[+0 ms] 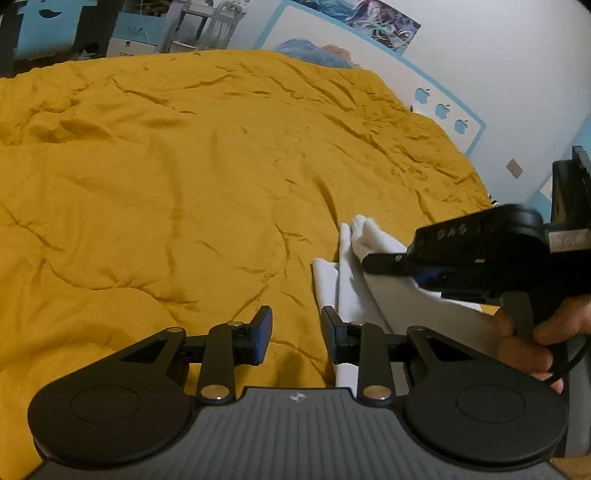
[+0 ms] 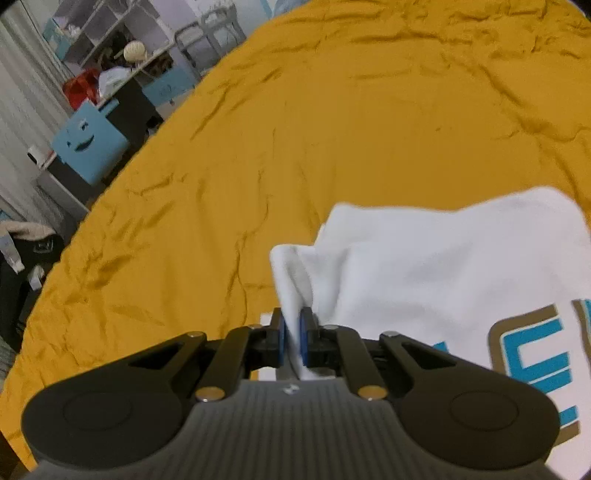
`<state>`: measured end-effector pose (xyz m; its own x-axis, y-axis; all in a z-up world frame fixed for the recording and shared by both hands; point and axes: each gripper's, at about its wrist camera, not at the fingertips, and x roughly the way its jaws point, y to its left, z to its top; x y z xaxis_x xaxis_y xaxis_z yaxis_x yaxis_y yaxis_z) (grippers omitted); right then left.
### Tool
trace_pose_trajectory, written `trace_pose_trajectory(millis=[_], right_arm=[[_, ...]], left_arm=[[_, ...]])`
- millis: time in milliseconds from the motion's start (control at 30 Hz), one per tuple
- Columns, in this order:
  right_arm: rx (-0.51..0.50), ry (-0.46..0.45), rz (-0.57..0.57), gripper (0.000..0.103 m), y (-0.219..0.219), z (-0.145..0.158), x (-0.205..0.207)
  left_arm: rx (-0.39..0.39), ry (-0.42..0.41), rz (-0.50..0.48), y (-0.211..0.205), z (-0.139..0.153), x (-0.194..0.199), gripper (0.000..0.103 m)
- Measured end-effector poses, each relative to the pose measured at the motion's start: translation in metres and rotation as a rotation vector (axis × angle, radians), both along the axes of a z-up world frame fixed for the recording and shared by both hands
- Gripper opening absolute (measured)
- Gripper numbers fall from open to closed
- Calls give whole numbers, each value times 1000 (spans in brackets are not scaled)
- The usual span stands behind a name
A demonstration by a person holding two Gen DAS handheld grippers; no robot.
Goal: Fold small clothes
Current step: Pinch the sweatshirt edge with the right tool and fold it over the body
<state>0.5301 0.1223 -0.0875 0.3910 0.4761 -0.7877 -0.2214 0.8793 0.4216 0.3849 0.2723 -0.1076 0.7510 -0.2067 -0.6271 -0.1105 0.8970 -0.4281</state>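
Observation:
A small white shirt (image 2: 424, 266) with blue and tan letters lies on the yellow bedspread (image 2: 332, 129). My right gripper (image 2: 294, 341) is shut on a bunched edge of the shirt, the white cloth pinched between its blue pads. In the left wrist view the same white shirt (image 1: 351, 280) shows as folds at the right, under the right gripper's black body (image 1: 469, 254), which a hand holds. My left gripper (image 1: 296, 338) hovers over the bedspread (image 1: 184, 184) just left of the shirt, jaws apart, nothing between them.
The bed's far edge meets a white wall with blue trim and posters (image 1: 388, 22). Off the bed's left side stand a blue box with a smiling face (image 2: 88, 144), shelves with clutter (image 2: 118, 55) and dark bags on the floor (image 2: 29, 254).

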Motion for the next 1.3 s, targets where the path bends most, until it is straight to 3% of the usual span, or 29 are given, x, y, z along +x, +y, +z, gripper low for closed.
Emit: trace_pose_trajectory(millis=[133,167,233,400,500,567,633,800,1000,1067,1133,1267,1300], right_arm=[[-12,28,31,12,6,1,-4],[-17,13,52,19,7,8,-9],[-16,-37,100,20,6,29,-25],[91,-106,157,20,-26,82,-76],[95,-159,158,20,-56,100,-106],[69,-190,149,21,-78,104,-125],[23,-222,137,21,-102,101,-146],[-66,-217,106,21,-151,74,-187],[-152,-166,53,25,-185,28,-218],[-187,-185,58,36,-186,22,-226],[-232,-222,97,40,-181,17,-233],[-352,-279,155,40,-169,6,-240],[-364,-275,164,40,-167,5,-239]], left_arm=[[4,15,17,0,9,-6,35],[0,11,23,1,12,-9,35],[-27,11,33,4,19,-18,35],[-218,-22,46,15,32,-47,38],[-296,-37,35,13,38,-66,41],[-347,-39,28,12,38,-77,51],[-389,-32,41,11,32,-90,55],[-470,40,70,10,6,-103,55],[-441,74,79,-1,-8,-92,58],[-402,70,82,-6,-7,-85,58],[-357,70,71,-12,-7,-77,58],[-321,81,41,-17,-8,-67,25],[-325,74,38,-18,-6,-67,21]])
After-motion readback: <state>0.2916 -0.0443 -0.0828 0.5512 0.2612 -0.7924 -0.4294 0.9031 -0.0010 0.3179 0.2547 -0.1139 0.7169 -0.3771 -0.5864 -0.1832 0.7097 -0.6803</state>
